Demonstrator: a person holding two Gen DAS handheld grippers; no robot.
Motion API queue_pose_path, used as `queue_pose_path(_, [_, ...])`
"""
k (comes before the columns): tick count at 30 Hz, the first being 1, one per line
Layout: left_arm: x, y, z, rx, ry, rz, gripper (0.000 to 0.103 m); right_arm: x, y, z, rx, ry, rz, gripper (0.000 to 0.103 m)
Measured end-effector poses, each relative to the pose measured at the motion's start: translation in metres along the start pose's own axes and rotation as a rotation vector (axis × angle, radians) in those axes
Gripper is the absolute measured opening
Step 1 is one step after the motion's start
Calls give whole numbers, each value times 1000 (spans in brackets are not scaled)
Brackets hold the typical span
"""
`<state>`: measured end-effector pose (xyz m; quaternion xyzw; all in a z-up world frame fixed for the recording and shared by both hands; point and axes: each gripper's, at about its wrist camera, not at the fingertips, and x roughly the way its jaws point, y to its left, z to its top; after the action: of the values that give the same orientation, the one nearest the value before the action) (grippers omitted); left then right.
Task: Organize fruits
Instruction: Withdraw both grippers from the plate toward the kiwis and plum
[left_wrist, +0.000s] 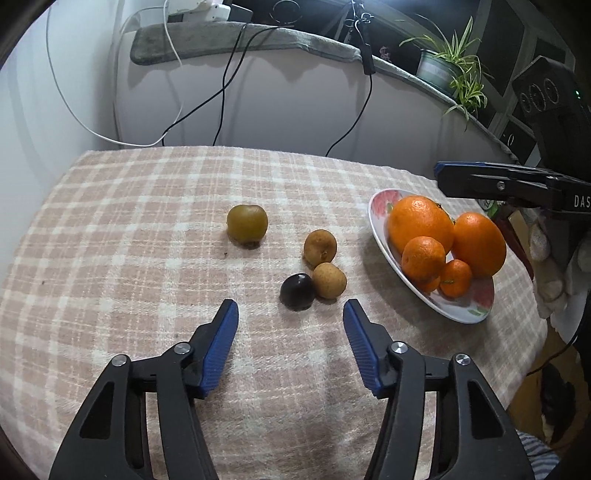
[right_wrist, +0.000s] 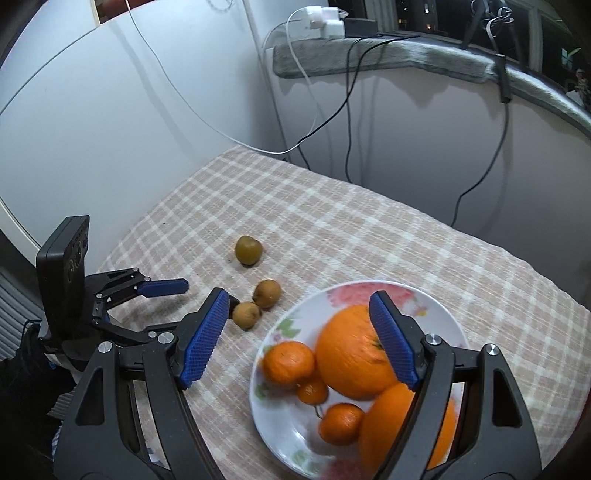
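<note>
A floral white plate (left_wrist: 380, 229) (right_wrist: 273, 435) holds two big oranges (left_wrist: 419, 221) (right_wrist: 351, 354) and several small mandarins (left_wrist: 423, 256) (right_wrist: 288, 362). On the checked cloth lie a green-brown fruit (left_wrist: 246, 223) (right_wrist: 248, 250), two small brown fruits (left_wrist: 320, 247) (right_wrist: 266, 293) and a dark plum (left_wrist: 296, 291). My left gripper (left_wrist: 290, 314) is open and empty, just short of the plum. My right gripper (right_wrist: 299, 306) is open and empty, hovering above the plate; it also shows in the left wrist view (left_wrist: 443, 177).
The table with the checked cloth (left_wrist: 147, 240) stands against a white wall with hanging cables (left_wrist: 221, 92). A grey-padded ledge (left_wrist: 258, 37) runs behind, with a potted plant (left_wrist: 443, 66). The table's right edge drops off beside the plate.
</note>
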<state>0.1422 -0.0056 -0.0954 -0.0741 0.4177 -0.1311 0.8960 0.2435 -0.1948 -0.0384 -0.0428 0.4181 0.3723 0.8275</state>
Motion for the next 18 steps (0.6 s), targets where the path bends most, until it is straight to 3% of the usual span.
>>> queue_pose_path(10, [13, -5, 4, 34, 20, -40, 43, 46, 15, 16, -3, 104, 69, 81])
queue_pose_path(14, [20, -5, 7, 44, 27, -45, 40, 63, 19, 21, 0, 156, 100, 64])
queue_pose_path(18, [23, -6, 9, 49, 29, -49, 37, 78, 25, 23, -12, 204, 104, 57])
